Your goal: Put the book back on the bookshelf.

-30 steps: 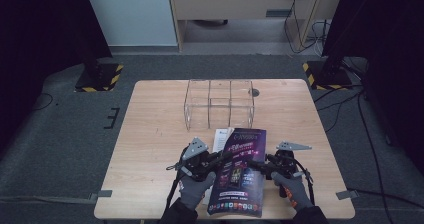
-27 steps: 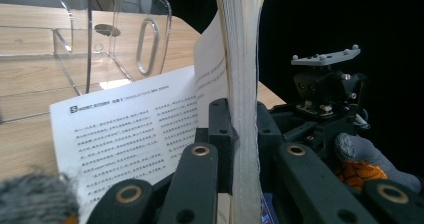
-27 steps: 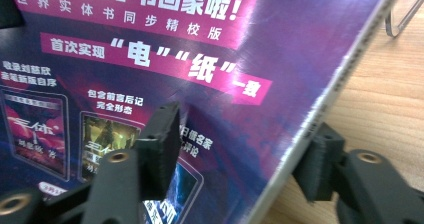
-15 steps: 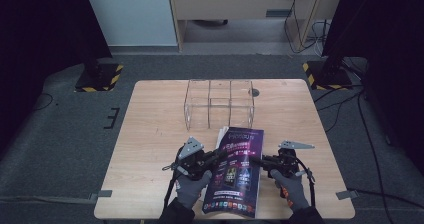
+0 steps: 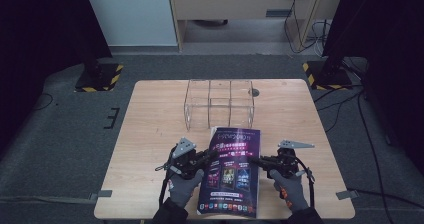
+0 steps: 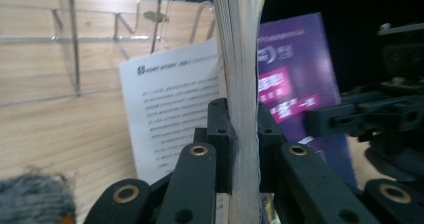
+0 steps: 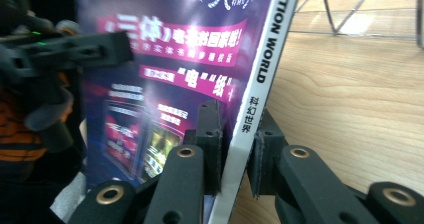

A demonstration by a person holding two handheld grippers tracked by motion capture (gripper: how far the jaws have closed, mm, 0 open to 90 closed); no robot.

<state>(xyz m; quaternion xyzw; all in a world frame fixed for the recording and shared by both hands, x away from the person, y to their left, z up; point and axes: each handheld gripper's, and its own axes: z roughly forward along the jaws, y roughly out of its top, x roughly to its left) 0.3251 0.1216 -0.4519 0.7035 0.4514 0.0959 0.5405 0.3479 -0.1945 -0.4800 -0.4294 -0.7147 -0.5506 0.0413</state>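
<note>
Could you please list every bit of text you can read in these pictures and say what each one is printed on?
"...ICTION WORLD", start cut off: white spine of the magazine, held in the right gripper.
"科幻世界": same spine, lower down.
"三体": pink banner on the purple cover; the characters after it are too blurred to read.
Heading and paragraphs on the white page beside the left gripper: too blurred.
Cover text in the high view: too small.

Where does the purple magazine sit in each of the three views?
High view: magazine at near table edge, between both hand-held grippers.
Left gripper view: its page edge rises centre, clamped.
Right gripper view: cover and white spine centre-left, clamped.
Shared landmark: clear acrylic rack behind.
</note>
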